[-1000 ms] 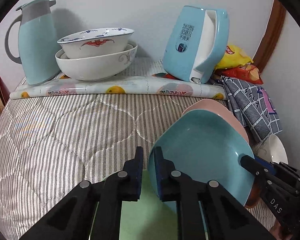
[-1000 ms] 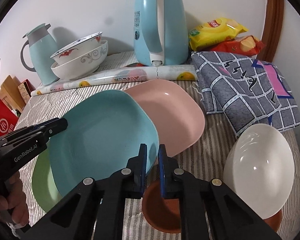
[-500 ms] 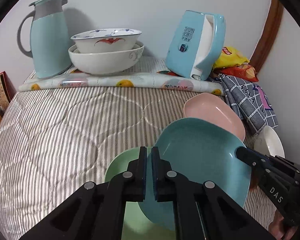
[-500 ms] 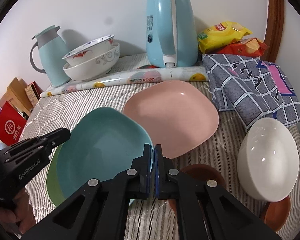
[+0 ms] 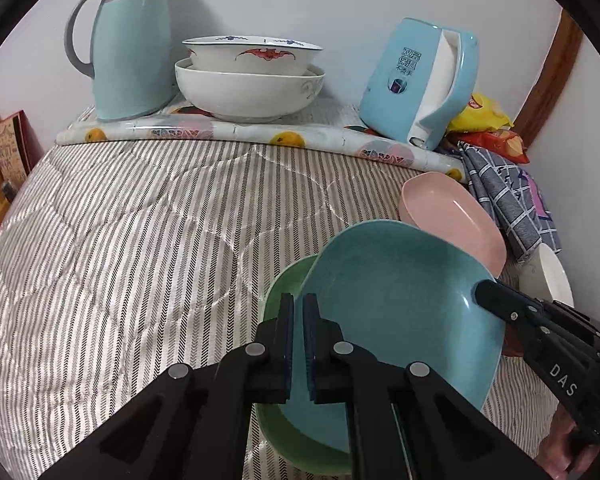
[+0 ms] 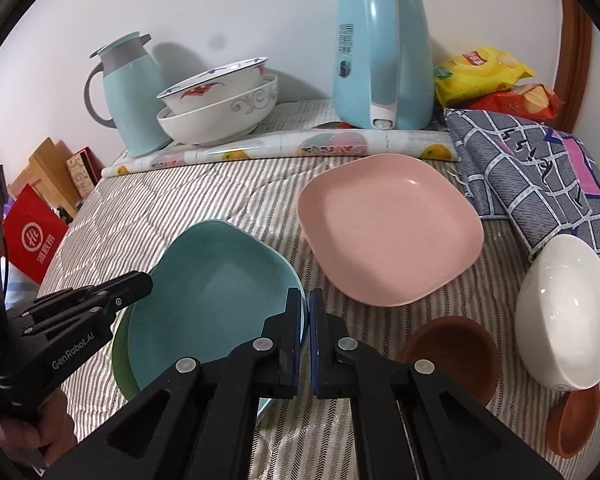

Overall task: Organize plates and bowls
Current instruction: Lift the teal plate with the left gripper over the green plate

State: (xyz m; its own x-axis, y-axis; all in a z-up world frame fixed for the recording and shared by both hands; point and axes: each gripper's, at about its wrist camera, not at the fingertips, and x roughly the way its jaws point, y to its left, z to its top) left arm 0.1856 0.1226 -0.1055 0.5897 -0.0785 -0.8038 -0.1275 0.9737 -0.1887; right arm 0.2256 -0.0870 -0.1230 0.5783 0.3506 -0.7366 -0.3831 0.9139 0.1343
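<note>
Left wrist view: the left gripper [image 5: 298,344] is clenched on the near rim of the teal plate [image 5: 400,300], and the right gripper [image 6: 305,336] is clenched on the opposite rim. The teal plate sits over the green plate [image 5: 284,292], just beside the pink plate [image 6: 388,228].

Risk: the teal plate appears offset on the green plate. If either grip lets go before it seats, it could slide off onto the striped quilt [image 5: 140,240]. A sideways pull by one gripper could drag both plates against the pink plate.

Change: a second ago both sets of jaws stood slightly apart around the rim and the teal plate overlapped the pink plate; now both are closed and the pink plate is uncovered.
</note>
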